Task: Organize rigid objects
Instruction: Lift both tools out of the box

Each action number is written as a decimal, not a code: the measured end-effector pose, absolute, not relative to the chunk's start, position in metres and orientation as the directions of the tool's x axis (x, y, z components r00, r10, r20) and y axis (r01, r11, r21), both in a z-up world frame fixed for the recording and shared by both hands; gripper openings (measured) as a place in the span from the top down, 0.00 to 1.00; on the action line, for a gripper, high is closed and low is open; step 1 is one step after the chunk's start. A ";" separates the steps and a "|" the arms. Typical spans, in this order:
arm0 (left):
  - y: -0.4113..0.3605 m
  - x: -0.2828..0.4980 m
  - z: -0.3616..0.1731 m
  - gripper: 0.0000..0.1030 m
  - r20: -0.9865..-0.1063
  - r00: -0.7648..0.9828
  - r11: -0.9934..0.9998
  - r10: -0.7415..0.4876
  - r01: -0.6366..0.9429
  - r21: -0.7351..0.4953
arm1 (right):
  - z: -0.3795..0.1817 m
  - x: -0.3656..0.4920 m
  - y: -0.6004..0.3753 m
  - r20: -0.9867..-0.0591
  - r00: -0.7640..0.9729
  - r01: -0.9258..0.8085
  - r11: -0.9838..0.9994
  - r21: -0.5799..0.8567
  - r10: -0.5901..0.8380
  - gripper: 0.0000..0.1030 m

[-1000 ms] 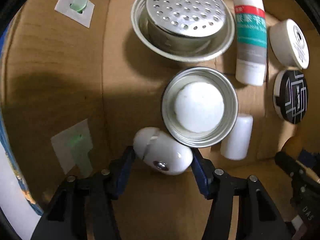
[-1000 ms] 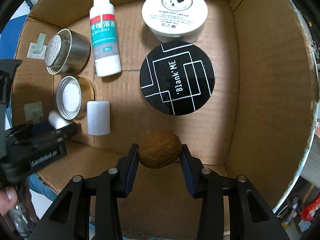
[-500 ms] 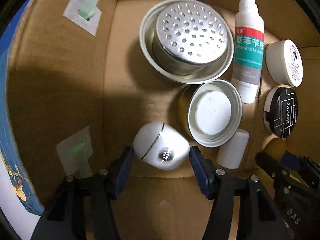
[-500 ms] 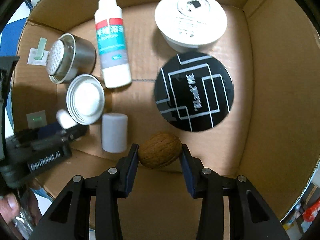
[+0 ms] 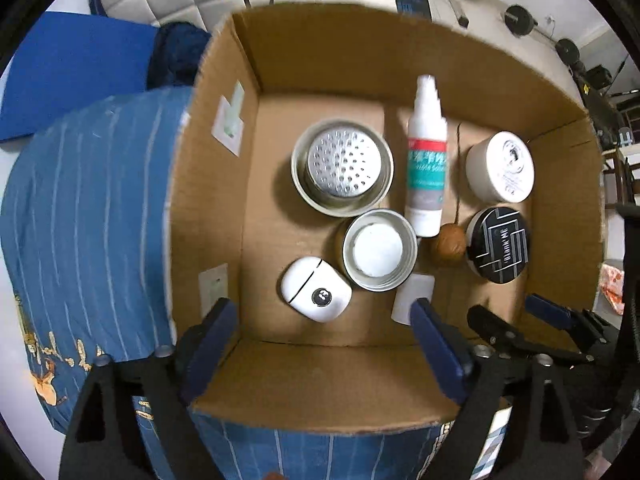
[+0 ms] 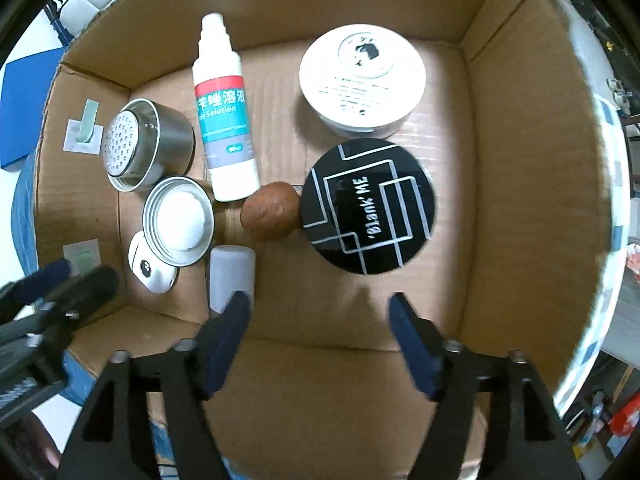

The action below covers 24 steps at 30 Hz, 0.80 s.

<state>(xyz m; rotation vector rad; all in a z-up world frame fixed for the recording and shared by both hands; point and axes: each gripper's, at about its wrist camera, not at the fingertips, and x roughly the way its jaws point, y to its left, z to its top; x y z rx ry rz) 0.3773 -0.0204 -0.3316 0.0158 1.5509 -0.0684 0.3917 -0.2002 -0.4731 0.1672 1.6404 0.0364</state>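
From the left wrist, the left tongs (image 5: pixel 322 338) gape empty above the white case (image 5: pixel 315 290) lying in the box (image 5: pixel 320 380); from the right, the right tongs (image 6: pixel 320 322) gape empty, walnut (image 6: pixel 270 211) released, so fetching another item likely follows.

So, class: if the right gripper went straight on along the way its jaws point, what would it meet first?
Probably the bare cardboard box floor, just short of the round black lid with silver lines. The right gripper is open and empty; depth is hard to judge.

Brown walnut (image 6: pixel 270 211), black tin (image 6: pixel 368 206) with silver lines, white-and-teal bottle (image 6: pixel 224 120), blue striped cloth (image 5: pixel 88 216).
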 end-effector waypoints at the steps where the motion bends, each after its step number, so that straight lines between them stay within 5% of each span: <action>1: -0.021 0.375 -0.327 0.09 -0.999 0.031 0.998 -0.036 0.055 -0.034 | -0.469 0.390 -0.202 -0.991 -0.057 0.083 0.990 0.116 0.121 0.19; 7: -0.019 0.357 -0.299 0.08 -0.995 0.097 0.998 -0.032 0.057 -0.026 | -0.443 0.378 -0.207 -0.995 -0.007 0.096 0.991 0.093 0.095 0.00; 24: -0.018 0.281 -0.211 0.08 -0.951 0.305 0.995 -0.053 0.094 -0.026 | -0.331 0.291 -0.206 -0.978 0.175 0.085 0.988 0.128 0.112 0.00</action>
